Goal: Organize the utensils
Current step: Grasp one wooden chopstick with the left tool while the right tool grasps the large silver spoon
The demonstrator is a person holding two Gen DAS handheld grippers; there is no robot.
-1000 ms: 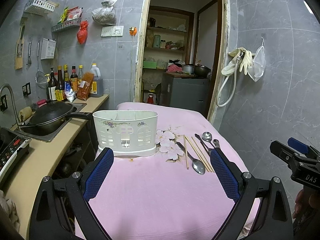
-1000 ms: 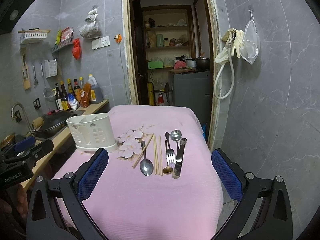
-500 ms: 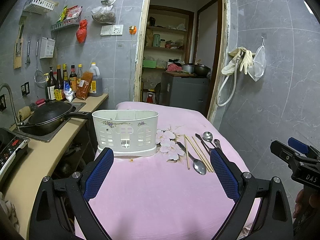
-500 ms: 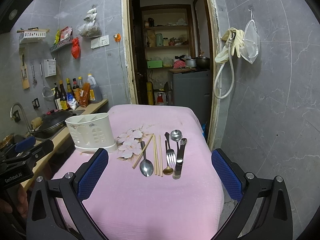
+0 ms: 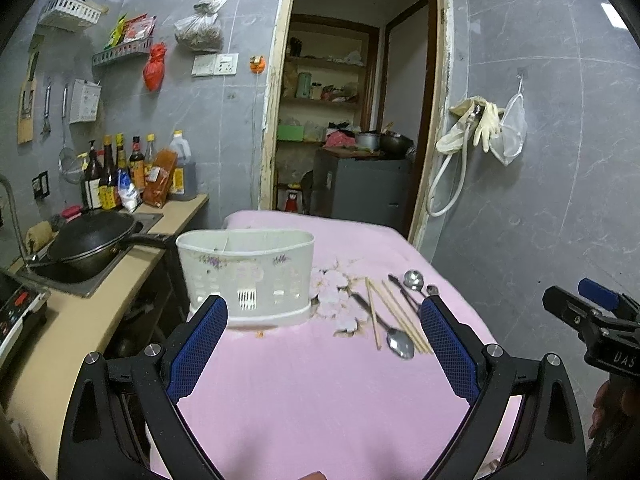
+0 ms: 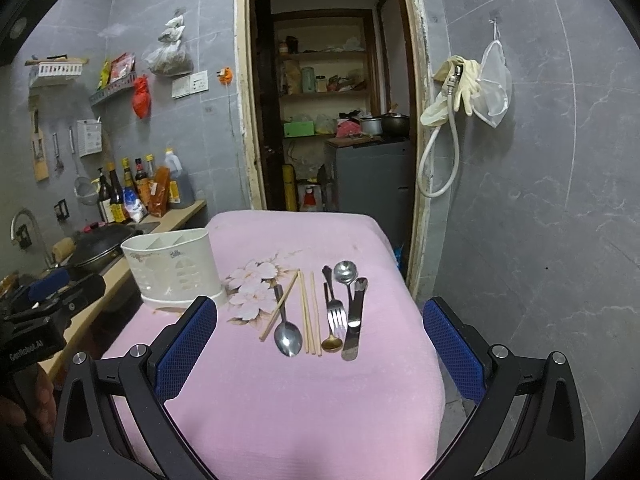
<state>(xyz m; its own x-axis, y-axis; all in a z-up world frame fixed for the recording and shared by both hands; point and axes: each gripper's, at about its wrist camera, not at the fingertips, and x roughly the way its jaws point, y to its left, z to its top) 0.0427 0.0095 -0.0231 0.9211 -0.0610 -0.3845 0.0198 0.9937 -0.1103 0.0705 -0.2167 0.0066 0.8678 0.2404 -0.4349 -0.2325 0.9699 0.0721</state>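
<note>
A white utensil holder (image 5: 248,276) stands on the pink cloth-covered table (image 5: 304,392), left of centre; it also shows in the right wrist view (image 6: 172,270). To its right lie a large spoon (image 6: 287,332), wooden chopsticks (image 6: 310,316), a fork (image 6: 335,312), a small gold spoon (image 6: 332,343), a ladle-like spoon (image 6: 345,271) and a knife (image 6: 354,328). My left gripper (image 5: 324,348) is open and empty, in front of the holder. My right gripper (image 6: 320,348) is open and empty, just short of the utensils.
A counter on the left holds a black wok (image 5: 90,240), sauce bottles (image 5: 120,176) and a stove (image 5: 16,312). A doorway (image 5: 352,128) opens behind the table. A grey tiled wall with a hose and gloves (image 5: 472,128) runs along the right.
Both views have shifted slightly: the holder and utensils sit a little higher and closer in frame. Both grippers stay open and empty.
</note>
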